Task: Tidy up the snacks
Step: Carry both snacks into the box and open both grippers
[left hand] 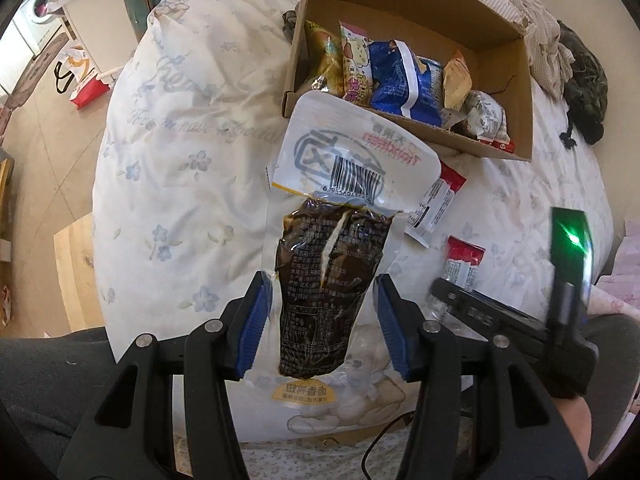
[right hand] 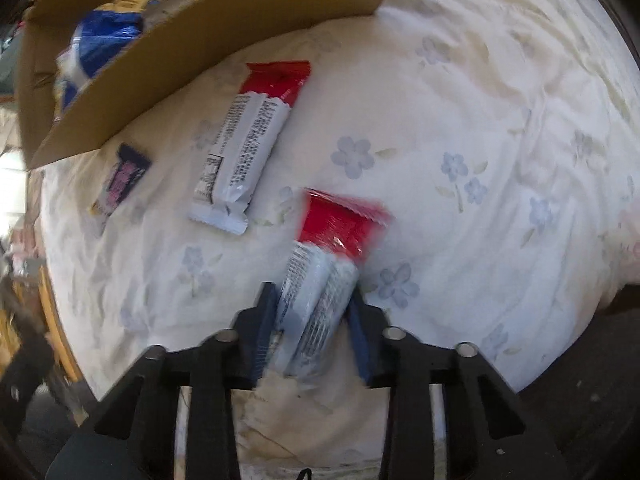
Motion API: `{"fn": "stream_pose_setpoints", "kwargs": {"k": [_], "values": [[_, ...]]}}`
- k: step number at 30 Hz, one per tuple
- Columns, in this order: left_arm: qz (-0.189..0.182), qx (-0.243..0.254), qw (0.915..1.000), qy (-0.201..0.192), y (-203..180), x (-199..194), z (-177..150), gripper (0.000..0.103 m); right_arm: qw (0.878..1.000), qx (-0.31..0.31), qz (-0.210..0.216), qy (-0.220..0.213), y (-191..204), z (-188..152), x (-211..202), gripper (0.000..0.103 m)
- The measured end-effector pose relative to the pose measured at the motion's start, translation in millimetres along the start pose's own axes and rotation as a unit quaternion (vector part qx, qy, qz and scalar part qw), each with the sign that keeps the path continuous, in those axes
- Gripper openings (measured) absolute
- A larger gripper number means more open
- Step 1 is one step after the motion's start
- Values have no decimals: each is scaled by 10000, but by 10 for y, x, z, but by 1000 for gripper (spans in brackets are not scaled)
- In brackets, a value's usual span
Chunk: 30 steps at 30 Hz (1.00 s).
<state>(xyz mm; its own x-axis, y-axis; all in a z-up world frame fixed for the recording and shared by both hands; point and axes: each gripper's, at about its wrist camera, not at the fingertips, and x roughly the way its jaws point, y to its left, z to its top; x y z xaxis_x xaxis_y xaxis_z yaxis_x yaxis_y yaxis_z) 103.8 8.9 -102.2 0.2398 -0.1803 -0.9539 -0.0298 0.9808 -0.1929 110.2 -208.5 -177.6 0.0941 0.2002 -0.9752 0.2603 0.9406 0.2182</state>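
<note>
- Step in hand is judged to be carrying both picked-up snacks over to the cardboard box [left hand: 520, 92] on the bed [left hand: 180, 152].
- Left hand-held gripper [left hand: 322, 312]: a clear pouch [left hand: 332, 280] with dark contents is pinched between the blue pads [left hand: 252, 320], which press on its side edges; the printed white top hangs toward the box.
- To do it well, the pouch should be kept gripped and level until it is over the open box, then released; it is long and floppy, so its free end could catch on the near box wall.
- Right hand-held gripper [right hand: 312, 320]: a red-and-white bar [right hand: 332, 264] is clamped by its white end, red end pointing away; view is blurred there, but the pads look pressed on the wrapper.
- The bar should be lifted clear of the bed before being swung toward the box, to avoid dragging the cover.
- Box sits beyond both grippers, already holding a blue bag [left hand: 404, 80] and other packets along its near side.
- Left on the bed: a second red-and-white bar [right hand: 248, 148] just beside the box, and a small dark packet [right hand: 120, 180] near the box corner.
- Free room in the box is at its far side; that spot is judged best for the pouch.
</note>
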Motion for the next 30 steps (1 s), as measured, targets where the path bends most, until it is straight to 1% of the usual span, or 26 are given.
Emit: {"fn": "stream_pose_setpoints", "kwargs": {"k": [1,2,3,8,9,12,15,17,19,22,25,27,30], "values": [[-14,-21,10000,7,-1,5,4,49,9999,19,150,-21,-40,-21,-70,19],[-23,-34,10000,14,2,5,6,49,9994,43,350,-31,-70,-23,-124,18],[-33,-48,10000,22,8,5,7,49,9992,32,396,-56,-91,-15,-170,16],[-86,-136,9999,58,25,21,10,49,9957,-266,783,-429,-104,4,-529,16],[-79,-160,9998,57,33,26,13,49,9940,-303,920,-511,-117,12,-606,16],[4,-232,9997,20,68,40,23,49,9905,-428,1118,-676,-134,62,-783,16],[107,-296,9995,-98,108,30,41,49,9855,-546,1332,-901,-161,120,-939,16],[150,-337,9989,-283,125,-25,65,49,9816,-553,1511,-1031,-194,199,-1040,16],[136,-319,9985,-420,121,-81,104,49,9794,-532,1602,-1104,-208,293,-1096,16],[27,-257,9989,-385,116,-155,224,49,9763,-470,1762,-1163,-220,471,-1121,16],[-5,-285,9991,-308,125,-224,412,49,9733,-463,1885,-1226,-179,657,-1160,16],[-25,-185,9994,-276,72,-257,578,49,9713,-476,1945,-1280,-138,766,-1205,16],[33,-53,9990,-432,-42,-337,859,49,9690,-449,2009,-1363,-85,988,-1214,16]]}}
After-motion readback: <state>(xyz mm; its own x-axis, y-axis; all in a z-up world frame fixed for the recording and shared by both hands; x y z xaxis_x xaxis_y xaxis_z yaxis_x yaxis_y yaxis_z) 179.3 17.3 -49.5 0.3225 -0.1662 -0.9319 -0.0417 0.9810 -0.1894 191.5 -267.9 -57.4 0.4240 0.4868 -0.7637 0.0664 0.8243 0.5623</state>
